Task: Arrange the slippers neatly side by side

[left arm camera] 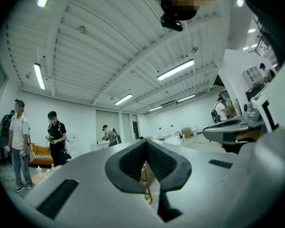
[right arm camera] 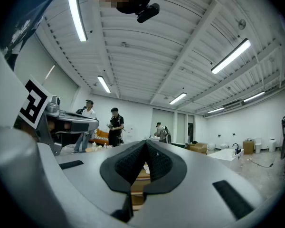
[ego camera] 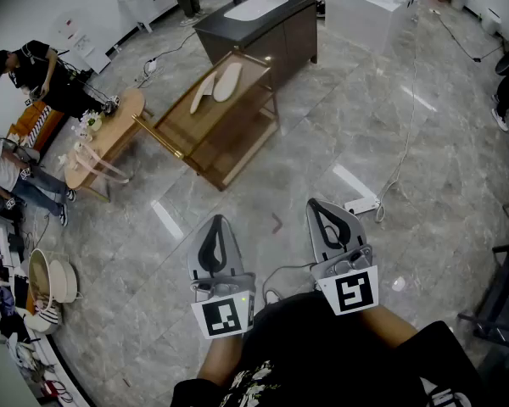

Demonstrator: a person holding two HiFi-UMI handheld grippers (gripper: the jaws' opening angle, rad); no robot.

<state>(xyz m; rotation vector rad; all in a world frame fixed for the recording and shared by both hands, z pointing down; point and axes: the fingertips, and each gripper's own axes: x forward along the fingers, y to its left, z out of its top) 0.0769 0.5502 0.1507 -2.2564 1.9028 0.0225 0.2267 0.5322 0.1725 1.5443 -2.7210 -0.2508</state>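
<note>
Both tools sit close against the person's body: the left gripper (ego camera: pixel 217 223) and the right gripper (ego camera: pixel 316 206) each have their jaws pressed together on nothing, pointing roughly level across the room.

Ahead lies a broad stretch of marble floor (ego camera: pixel 263 195), bare between the person and the work. Beyond it stands a dark cabinet (ego camera: pixel 267 36), and just in front of that a wooden rack (ego camera: pixel 205 130) set at an angle. The slippers (ego camera: pixel 216 86) lie on its top shelf, two pale soles splayed into a loose V, not parallel.

By my reckoning the job has not begun; this is the approach. Next the person must walk up to the rack, open a gripper and take one slipper by its edge.

The straight path looks free. To the right a cable (ego camera: pixel 405 134) runs down to a power strip (ego camera: pixel 361 204), worth skirting. The slippers lie near the shelf's far rim, so a careless push could tip one off.
</note>
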